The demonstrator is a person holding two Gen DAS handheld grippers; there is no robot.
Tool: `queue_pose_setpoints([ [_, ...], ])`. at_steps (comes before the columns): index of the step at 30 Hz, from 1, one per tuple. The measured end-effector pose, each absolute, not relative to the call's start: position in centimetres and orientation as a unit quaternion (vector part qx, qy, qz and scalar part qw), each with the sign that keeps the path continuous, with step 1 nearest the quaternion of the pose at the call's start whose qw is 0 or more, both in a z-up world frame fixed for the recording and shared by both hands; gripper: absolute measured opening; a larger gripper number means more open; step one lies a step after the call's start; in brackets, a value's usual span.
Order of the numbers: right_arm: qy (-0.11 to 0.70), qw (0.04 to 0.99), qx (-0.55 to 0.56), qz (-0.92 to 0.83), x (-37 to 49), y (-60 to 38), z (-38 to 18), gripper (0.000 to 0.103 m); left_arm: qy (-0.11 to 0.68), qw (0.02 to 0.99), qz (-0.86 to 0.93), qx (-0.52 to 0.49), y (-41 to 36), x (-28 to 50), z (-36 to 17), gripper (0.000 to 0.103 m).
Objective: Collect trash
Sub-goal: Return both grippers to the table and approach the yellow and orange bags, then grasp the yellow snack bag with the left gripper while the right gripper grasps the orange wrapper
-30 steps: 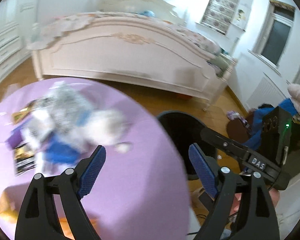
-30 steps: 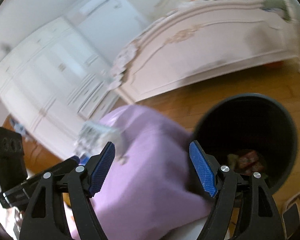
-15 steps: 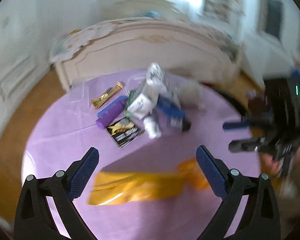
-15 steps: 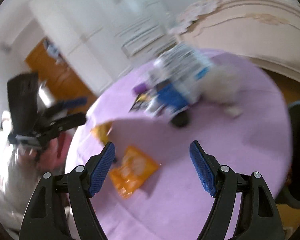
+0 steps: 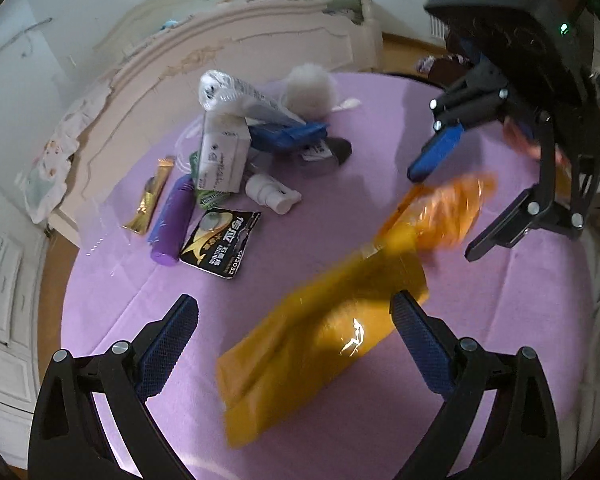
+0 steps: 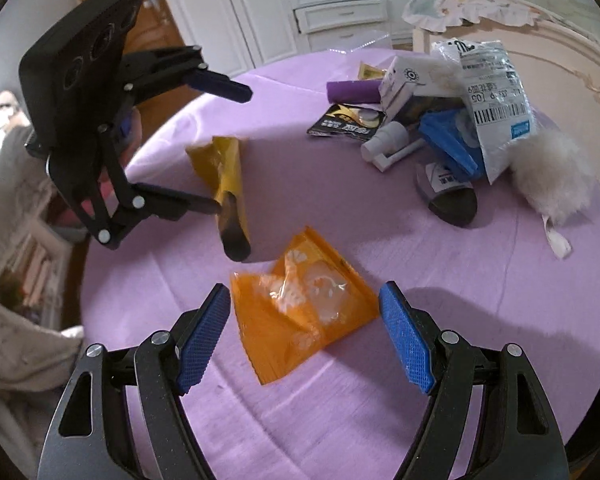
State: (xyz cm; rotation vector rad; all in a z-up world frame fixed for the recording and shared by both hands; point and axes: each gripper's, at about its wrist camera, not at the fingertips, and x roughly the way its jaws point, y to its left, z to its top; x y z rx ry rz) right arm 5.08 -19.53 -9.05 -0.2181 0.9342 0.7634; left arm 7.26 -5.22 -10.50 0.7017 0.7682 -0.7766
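While both my left gripper (image 5: pixel 294 336) and right gripper (image 6: pixel 304 330) hover wide and empty over the two orange wrappers (image 6: pixel 300 304) near the table's (image 6: pixel 480 300) front edge, I fear they'll collide or skid them.

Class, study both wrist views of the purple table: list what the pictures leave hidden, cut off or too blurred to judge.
1. Left wrist view: orange snack wrapper is motion-blurred; its print is unreadable.
2. Right wrist view: blue packet is partly buried under the white labelled bag.
3. Both views: no trash bin is in frame.
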Motion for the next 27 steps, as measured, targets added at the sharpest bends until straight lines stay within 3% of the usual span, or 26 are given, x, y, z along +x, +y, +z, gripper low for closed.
queue_pose_setpoints([
  [5, 0.440, 0.825, -0.118, 0.336, 5.6, -19.7, -9.3, 0.063, 0.374, 0.807, -0.349, 0.296, -4.9, 8.2, -11.0, 0.063],
  [7, 0.439, 0.828, -0.108, 0.333, 5.8, -20.0, -9.3, 0.059, 0.374, 0.816, -0.342, 0.279, -4.6, 8.4, -10.9, 0.059],
  [9, 0.438, 0.831, -0.103, 0.328, 6.2, -20.0, -9.2, 0.047, 0.378, 0.822, -0.334, 0.265, -4.4, 8.4, -11.0, 0.050],
  [11, 0.437, 0.832, -0.096, 0.327, 6.2, -20.4, -9.2, 0.042, 0.385, 0.826, -0.325, 0.251, -4.2, 8.6, -11.2, 0.047],
  [17, 0.433, 0.833, -0.084, 0.334, 6.5, -20.2, -8.9, 0.041, 0.401, 0.833, -0.315, 0.216, -4.1, 8.6, -10.9, 0.046],
  [19, 0.432, 0.832, -0.085, 0.339, 6.3, -20.1, -8.8, 0.047, 0.405, 0.829, -0.316, 0.220, -4.3, 8.0, -10.9, 0.046],
  [21, 0.426, 0.834, -0.089, 0.341, 6.1, -20.1, -8.5, 0.063, 0.412, 0.819, -0.323, 0.233, -4.5, 7.3, -10.9, 0.047],
  [22, 0.423, 0.834, -0.088, 0.343, 6.0, -20.1, -8.4, 0.065, 0.416, 0.814, -0.328, 0.237, -4.6, 7.0, -10.9, 0.047],
  [23, 0.423, 0.833, -0.088, 0.346, 6.0, -20.1, -8.4, 0.065, 0.421, 0.809, -0.335, 0.239, -4.6, 6.7, -10.8, 0.049],
  [27, 0.421, 0.835, -0.071, 0.347, 6.1, -20.7, -8.0, 0.065, 0.436, 0.781, -0.368, 0.254, -5.0, 5.0, -10.8, 0.074],
])
